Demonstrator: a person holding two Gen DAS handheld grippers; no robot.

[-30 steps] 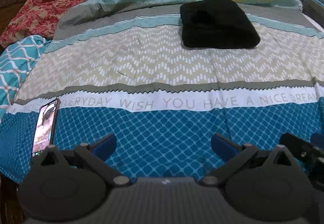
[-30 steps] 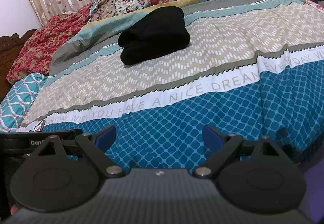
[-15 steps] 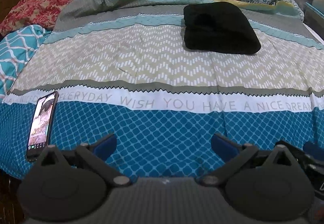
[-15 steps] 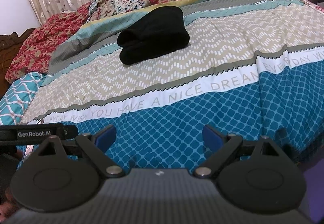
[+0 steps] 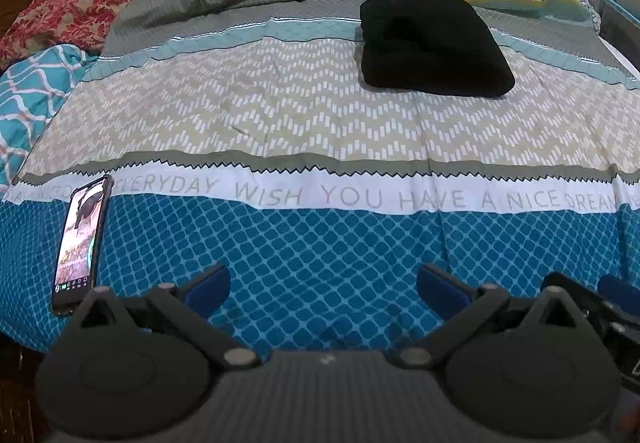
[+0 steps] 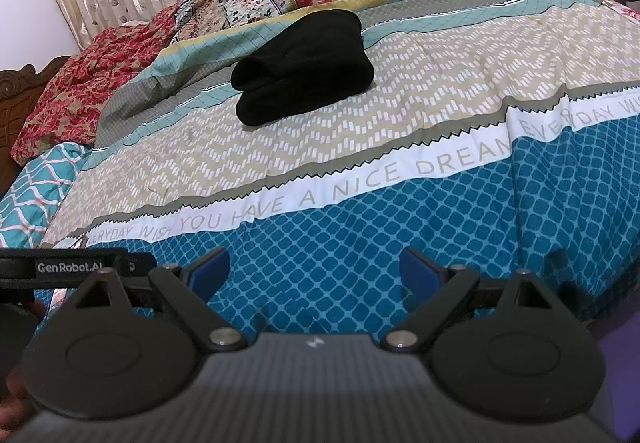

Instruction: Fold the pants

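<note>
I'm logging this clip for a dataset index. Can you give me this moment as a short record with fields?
setting: bed with a patterned bedspread
pants: black pants, lying folded on the beige chevron band, far from both grippers
left gripper: left gripper open, empty, over the blue band at the near edge
right gripper: right gripper open, empty, over the blue band
other item: phone, screen lit, on the bedspread to the left
task state: pants look folded; nothing held

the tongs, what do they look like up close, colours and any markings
Both tongs, left and right, match: black linkage arms with silver pivot pins, round black discs either side, a ribbed dark grey body and blue pads. The right view shows a white "GenRobot.AI" label on the left one.
</note>
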